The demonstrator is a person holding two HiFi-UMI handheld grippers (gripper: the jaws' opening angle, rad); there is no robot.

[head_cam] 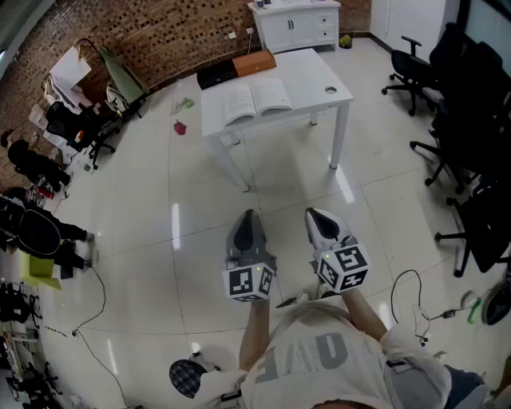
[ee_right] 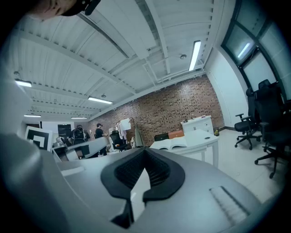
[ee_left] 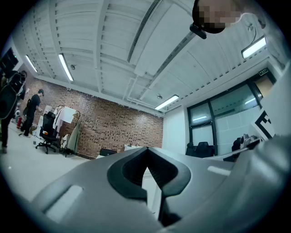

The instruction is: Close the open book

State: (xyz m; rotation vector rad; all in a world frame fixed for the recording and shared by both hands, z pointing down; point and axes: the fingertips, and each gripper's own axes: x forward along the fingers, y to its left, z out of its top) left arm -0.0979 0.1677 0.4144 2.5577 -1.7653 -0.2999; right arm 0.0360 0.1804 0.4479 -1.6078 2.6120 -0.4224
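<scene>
Hovering over the tiled floor (head_cam: 200, 240), both grippers are held side by side in front of the person, each with its marker cube nearest the body. The left gripper (head_cam: 247, 216) has its fingers (ee_left: 129, 173) clenched tip to tip, with nothing between them. The right gripper (head_cam: 314, 212) is the same, its fingers (ee_right: 159, 175) pressed together at the tips and empty.

The open book (head_cam: 257, 100) lies pages up on the white surface (head_cam: 315, 72), well ahead of both pairs of fingers and touched by neither. In the head view it sits almost straight beyond the left fingers and a little to the left of the line of the right ones. In the right gripper view the book (ee_right: 173, 144) shows just above and to the right of the fingertips, far off on the surface (ee_right: 202, 144).

On the side of the book away from the fingers, a black box (head_cam: 216, 73) and an orange box (head_cam: 254, 61) sit side by side at the surface's far edge, the black one to the left. A small round thing (head_cam: 331, 90) lies on the surface to the right of the book; what it is cannot be made out. Farther beyond stands a white cabinet (head_cam: 295, 24) against a brick wall (head_cam: 160, 40). Black office chairs (head_cam: 471, 120) crowd the floor off to the right of the right fingers. More chairs and gear (head_cam: 72, 128) line the wall far to the left of the left fingers.
</scene>
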